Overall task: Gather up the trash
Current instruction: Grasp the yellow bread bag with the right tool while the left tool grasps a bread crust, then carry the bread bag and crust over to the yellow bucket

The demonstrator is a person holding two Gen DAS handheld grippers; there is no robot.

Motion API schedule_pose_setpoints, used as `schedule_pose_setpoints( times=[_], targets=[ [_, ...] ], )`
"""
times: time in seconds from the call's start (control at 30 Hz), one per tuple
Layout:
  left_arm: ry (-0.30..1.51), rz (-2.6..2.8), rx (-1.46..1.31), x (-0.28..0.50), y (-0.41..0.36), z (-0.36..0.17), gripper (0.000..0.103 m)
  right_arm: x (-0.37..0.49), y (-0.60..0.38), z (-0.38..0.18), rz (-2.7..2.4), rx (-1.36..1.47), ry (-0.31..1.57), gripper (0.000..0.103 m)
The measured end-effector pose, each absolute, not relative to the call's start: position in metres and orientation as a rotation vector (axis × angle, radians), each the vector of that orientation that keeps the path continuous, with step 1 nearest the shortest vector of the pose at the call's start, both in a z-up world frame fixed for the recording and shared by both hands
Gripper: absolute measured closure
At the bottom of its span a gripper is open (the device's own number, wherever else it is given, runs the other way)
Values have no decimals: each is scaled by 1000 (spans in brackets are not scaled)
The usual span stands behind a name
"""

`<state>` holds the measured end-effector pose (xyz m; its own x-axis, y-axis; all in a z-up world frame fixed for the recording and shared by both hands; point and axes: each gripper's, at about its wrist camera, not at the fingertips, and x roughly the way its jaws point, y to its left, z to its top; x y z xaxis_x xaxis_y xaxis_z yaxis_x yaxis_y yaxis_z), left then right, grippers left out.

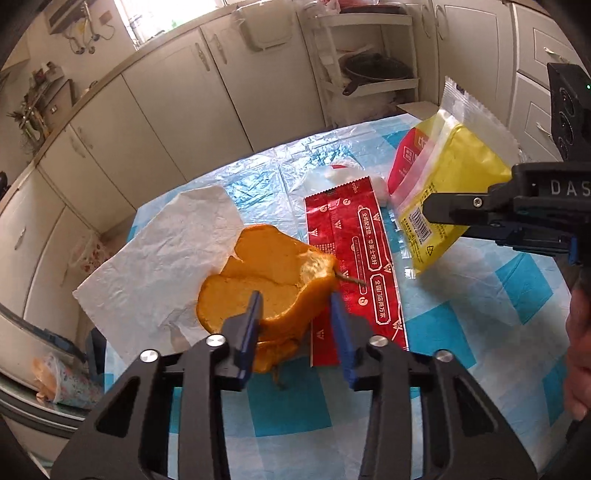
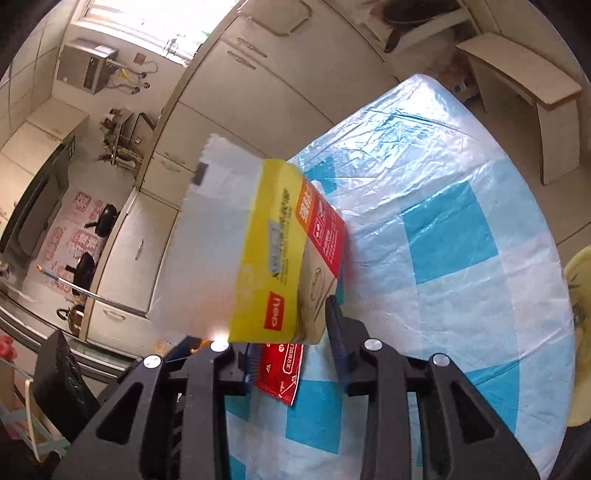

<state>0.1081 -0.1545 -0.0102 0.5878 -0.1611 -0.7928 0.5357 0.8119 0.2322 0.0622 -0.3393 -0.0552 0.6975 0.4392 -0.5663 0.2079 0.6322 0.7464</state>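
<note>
On the blue-checked table (image 1: 517, 288), a white paper sheet (image 1: 155, 258) and red wrapper (image 1: 354, 258) lie uncollected. The right gripper (image 1: 436, 214) holds the yellow packet (image 1: 454, 181) lifted off the table; the left gripper (image 1: 295, 314) pinches the orange peel (image 1: 266, 277), so collecting has barely begun.

Daylight is pouring through a window (image 1: 147, 14) above a long run of cream cabinets (image 1: 177, 99). A white shelf rack (image 1: 369, 59) is standing against them, holding a dark pan (image 1: 373, 70). A blue-checked tablecloth (image 2: 461, 229) is covering the table.
</note>
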Motion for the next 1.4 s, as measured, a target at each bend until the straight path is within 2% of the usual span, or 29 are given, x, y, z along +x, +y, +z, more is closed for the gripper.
schedule_pose_setpoints(
  times=[0.07,0.13,0.23,0.3,0.4,0.57,0.87,1.13,1.4],
  targets=[
    [864,-433,481,110,-153,-11,91,64,-339,-56,150,903,817,69],
    [872,-444,457,112,-149,-8,98,66,-337,-55,146,899,810,69],
    [881,-456,352,116,-133,5,98,68,-336,-50,114,870,786,81],
    [889,-463,273,123,-119,16,99,70,-336,-47,93,842,777,95],
    [906,-472,158,134,-94,29,99,68,-340,-46,73,815,757,98],
    [852,-456,113,132,-70,50,99,59,-347,-35,64,780,719,99],
    [869,-674,-197,136,-39,66,99,42,-351,-15,68,719,661,100],
    [873,-777,-223,121,-50,67,99,25,-366,-4,52,704,635,100],
    [945,-845,-85,80,-106,41,99,3,-377,3,20,694,612,100]
  ],
)
